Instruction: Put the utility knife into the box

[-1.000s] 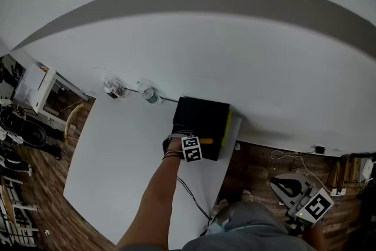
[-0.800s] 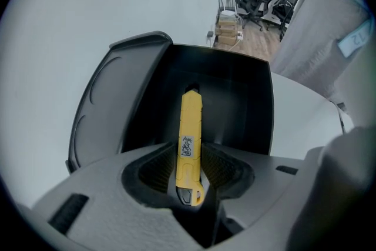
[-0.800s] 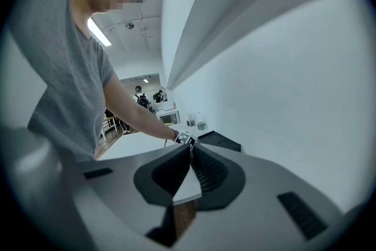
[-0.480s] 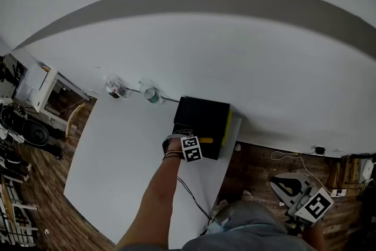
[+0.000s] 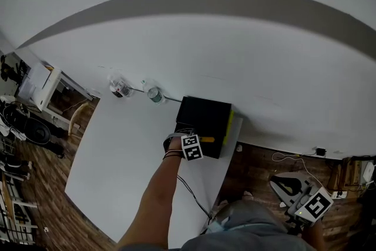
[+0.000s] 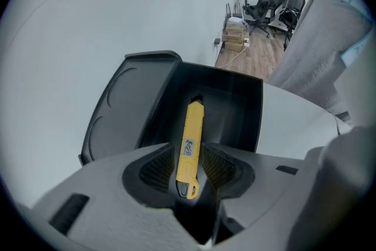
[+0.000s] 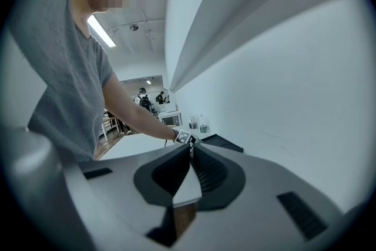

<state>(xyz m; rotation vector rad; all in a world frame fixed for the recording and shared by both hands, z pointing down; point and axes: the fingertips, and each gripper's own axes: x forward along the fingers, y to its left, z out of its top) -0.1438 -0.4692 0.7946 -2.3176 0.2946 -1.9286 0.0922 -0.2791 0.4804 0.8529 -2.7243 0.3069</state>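
Observation:
A yellow utility knife (image 6: 190, 144) stands between the jaws of my left gripper (image 6: 189, 153), its tip pointing down into the black box (image 6: 235, 104). The jaws are opening, and a thin gap shows beside the knife at the left pad. The box's lid (image 6: 126, 97) lies folded open to the left. In the head view the left gripper (image 5: 191, 147) hangs over the near side of the box (image 5: 202, 116) on the white table (image 5: 129, 150). My right gripper (image 5: 308, 206) is low at the right, off the table over the floor, jaws together with nothing held (image 7: 191, 149).
Two clear bottles (image 5: 119, 90) (image 5: 154, 94) stand at the table's far edge by the white wall. A cable (image 5: 191, 194) runs off the near edge. Wooden floor lies right of the table, with office chairs (image 6: 261, 3) further off.

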